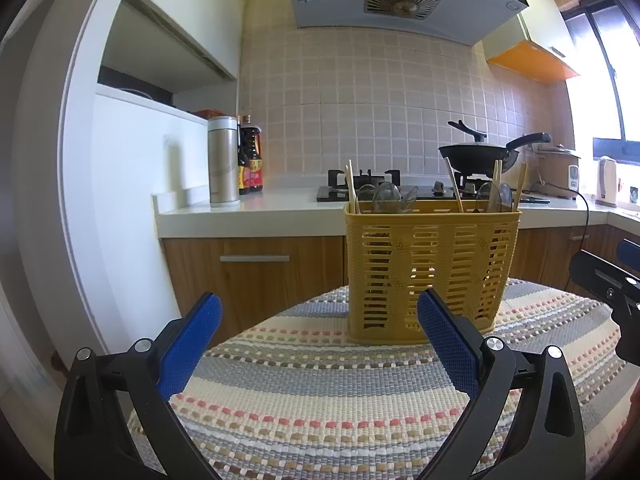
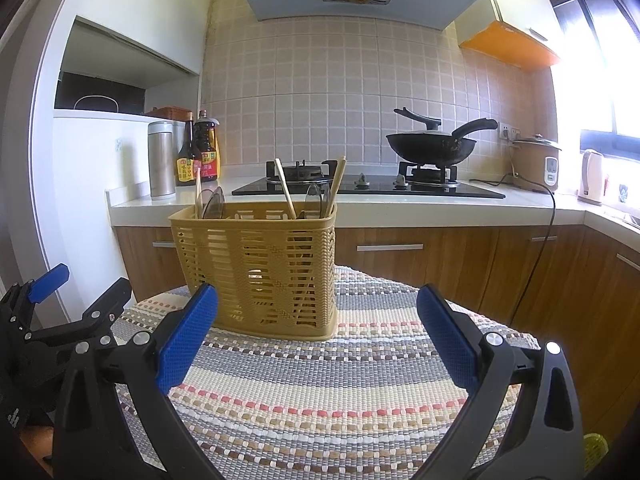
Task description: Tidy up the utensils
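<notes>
While both claws hung above the striped woven cloth (image 1: 320,392) that covered the desk, neither held anything. The left claw (image 1: 320,320) stood wide, its blue pads (image 1: 192,344) well apart, with the yellow slatted basket (image 1: 432,272) just beyond them and slightly to the right. The right claw (image 2: 316,320) was equally wide and empty, its left pad overlapping the near lower corner of the basket (image 2: 256,268) in that view, though whether it touched could not be told. The basket stood upright on the cloth, toward its far edge. Wooden chopsticks (image 1: 352,188) and clear plastic spoons (image 1: 386,196) stood in it, poking above the rim in groups at the left and right ends; how it is divided inside could not be made out. Behind the desk ran a kitchen worktop (image 2: 400,208) carrying a gas hob with a black wok (image 2: 432,146), a steel flask (image 1: 223,160), sauce bottles (image 2: 198,152), a rice cooker (image 2: 536,162) and a white kettle (image 2: 592,176).
</notes>
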### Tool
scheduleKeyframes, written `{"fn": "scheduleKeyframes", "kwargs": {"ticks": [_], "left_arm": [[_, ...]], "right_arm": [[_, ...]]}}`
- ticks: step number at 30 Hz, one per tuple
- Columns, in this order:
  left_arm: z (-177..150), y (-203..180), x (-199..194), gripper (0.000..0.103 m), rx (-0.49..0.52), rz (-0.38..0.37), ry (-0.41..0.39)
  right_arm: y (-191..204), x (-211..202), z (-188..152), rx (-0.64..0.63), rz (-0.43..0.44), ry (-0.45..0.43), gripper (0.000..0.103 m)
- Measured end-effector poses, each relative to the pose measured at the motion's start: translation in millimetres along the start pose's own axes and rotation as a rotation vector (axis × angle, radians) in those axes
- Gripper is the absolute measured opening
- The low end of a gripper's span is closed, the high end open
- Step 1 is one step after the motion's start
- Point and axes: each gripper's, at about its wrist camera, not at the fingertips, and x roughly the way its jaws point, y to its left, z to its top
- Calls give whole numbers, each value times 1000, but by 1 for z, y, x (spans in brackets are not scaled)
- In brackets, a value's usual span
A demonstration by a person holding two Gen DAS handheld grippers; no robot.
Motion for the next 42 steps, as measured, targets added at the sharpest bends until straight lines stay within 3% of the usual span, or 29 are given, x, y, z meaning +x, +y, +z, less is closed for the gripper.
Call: {"fn": "scheduleKeyframes", "kwargs": {"ticks": [42], "left_arm": [[-1, -1, -2, 95, 1, -6, -4]], "right_arm": [[-1, 2, -2, -1, 8, 17, 95]]}}
